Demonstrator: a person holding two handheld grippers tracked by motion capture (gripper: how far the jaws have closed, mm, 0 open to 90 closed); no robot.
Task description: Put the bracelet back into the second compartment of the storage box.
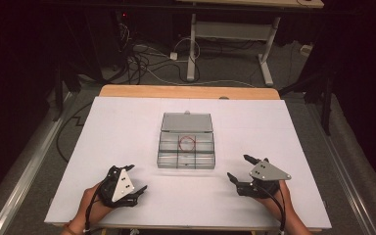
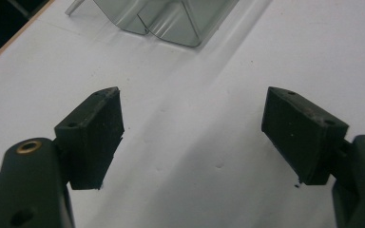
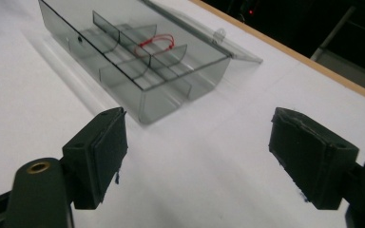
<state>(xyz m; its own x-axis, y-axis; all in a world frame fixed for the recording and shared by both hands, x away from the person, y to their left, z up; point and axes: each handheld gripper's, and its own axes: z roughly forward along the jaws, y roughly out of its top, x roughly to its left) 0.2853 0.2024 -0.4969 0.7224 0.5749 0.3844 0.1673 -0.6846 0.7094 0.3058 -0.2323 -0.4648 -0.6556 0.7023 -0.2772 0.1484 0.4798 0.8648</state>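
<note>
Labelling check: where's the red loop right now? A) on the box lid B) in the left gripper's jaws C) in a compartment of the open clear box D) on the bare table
C: the red loop lies inside a middle back-row compartment of the clear box, whose lid is folded back; both grippers sit apart from it, open and empty.

A lab, by the look of it: dark room, a white-topped desk (image 1: 127, 147) with a wooden edge, cables (image 1: 142, 61) tangled on the grey floor (image 1: 225, 73) behind it. A second desk (image 1: 235, 29) on metal legs stands farther back, and a small red light (image 1: 124, 15) glows among dark gear.
</note>
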